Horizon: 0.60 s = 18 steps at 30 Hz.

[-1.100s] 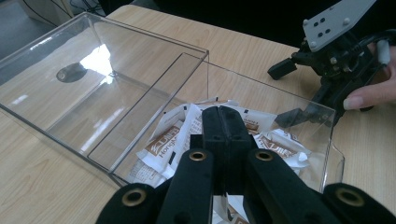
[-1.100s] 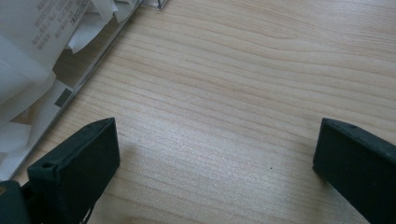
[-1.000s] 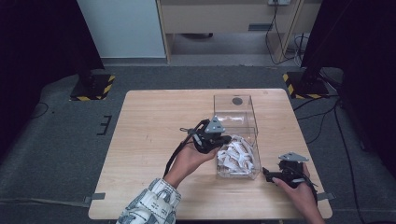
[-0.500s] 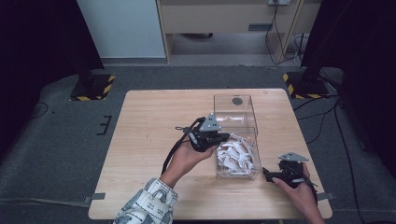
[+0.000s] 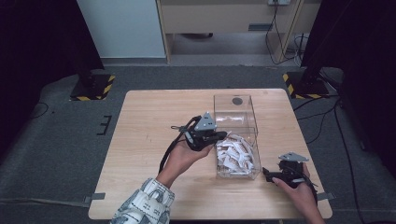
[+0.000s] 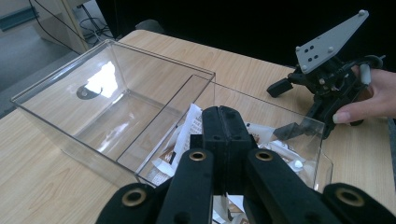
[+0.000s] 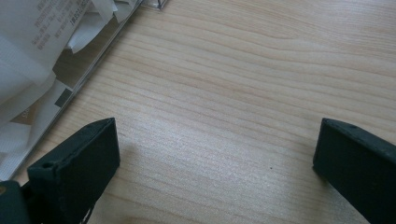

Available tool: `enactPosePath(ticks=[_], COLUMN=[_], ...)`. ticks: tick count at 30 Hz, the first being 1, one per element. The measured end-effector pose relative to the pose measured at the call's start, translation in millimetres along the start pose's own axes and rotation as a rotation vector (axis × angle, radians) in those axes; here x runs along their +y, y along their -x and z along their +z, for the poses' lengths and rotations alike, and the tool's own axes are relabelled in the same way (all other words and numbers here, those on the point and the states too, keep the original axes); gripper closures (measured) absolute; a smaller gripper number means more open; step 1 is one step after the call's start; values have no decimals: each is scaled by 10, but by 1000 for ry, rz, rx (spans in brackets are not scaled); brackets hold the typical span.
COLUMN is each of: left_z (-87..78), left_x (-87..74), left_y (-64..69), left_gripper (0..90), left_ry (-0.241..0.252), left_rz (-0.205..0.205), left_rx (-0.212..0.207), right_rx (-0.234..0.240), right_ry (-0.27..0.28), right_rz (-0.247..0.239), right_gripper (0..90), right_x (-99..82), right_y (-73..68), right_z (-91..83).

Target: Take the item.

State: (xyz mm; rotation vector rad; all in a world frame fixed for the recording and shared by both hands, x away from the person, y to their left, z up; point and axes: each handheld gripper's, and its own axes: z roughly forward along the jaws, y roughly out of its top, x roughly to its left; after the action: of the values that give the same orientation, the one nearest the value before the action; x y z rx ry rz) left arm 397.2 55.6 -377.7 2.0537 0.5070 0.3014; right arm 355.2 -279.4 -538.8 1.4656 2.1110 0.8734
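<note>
- Your left gripper (image 6: pixel 223 122) hangs with its jaws pressed together, holding nothing, just above the paper packets (image 5: pixel 236 154) in the near compartment of the clear box (image 5: pixel 236 105). Descend like this and you only push the packets down.
- Open too close to the divider and a jaw may catch the wall, shifting the box.
- Your right gripper (image 5: pixel 271 175) rests wide open on the tabletop (image 5: pixel 144 121), just beside the box; a nudge may slide it.

Lab recording space, black curtains (image 5: pixel 42 37), hazard-taped stand bases (image 5: pixel 92 87), grey carpet (image 5: pixel 60 140), floor cables (image 5: pixel 322 116)
</note>
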Motion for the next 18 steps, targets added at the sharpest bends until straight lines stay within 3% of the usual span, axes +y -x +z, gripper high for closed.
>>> enactPosePath(ticks=[18], left_z=[-189], left_x=[-80], left_y=[-85], left_gripper=[900], left_ry=[32], left_rz=[-13], left_rx=[29], right_rx=[-1], right_ry=[0], right_rz=[0], right_gripper=[8], right_x=[0], right_y=[0], right_z=[0])
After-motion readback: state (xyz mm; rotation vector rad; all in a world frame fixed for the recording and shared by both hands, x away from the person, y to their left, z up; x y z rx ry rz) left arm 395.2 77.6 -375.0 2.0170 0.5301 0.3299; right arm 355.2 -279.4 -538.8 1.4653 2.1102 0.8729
